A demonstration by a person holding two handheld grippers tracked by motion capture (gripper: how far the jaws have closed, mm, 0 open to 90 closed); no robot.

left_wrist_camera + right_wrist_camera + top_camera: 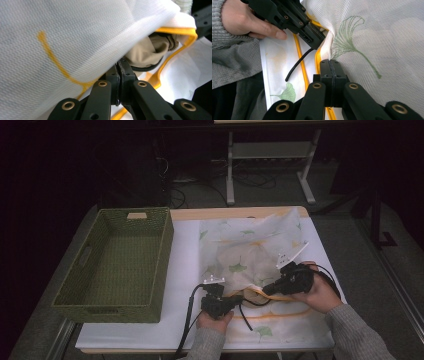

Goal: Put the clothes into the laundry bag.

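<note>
A white mesh bag point(255, 250) printed with green ginkgo leaves and edged in yellow trim point(175, 31) lies on the table. A beige garment point(147, 50) shows inside its opening. My left gripper point(237, 300) is shut on the bag's fabric at the near left of the opening, and in the left gripper view the jaws point(120, 67) pinch white mesh. My right gripper point(266, 290) is shut on the bag's edge just to the right, with its jaws point(331, 65) clamping mesh beside the trim. The left gripper point(318, 42) sits close ahead in the right gripper view.
A green woven basket point(105, 312) stands empty at the left of the table. A white sheet point(182, 265) covers the tabletop between the basket and the bag. Table legs and cables point(250, 180) lie on the floor beyond the far edge.
</note>
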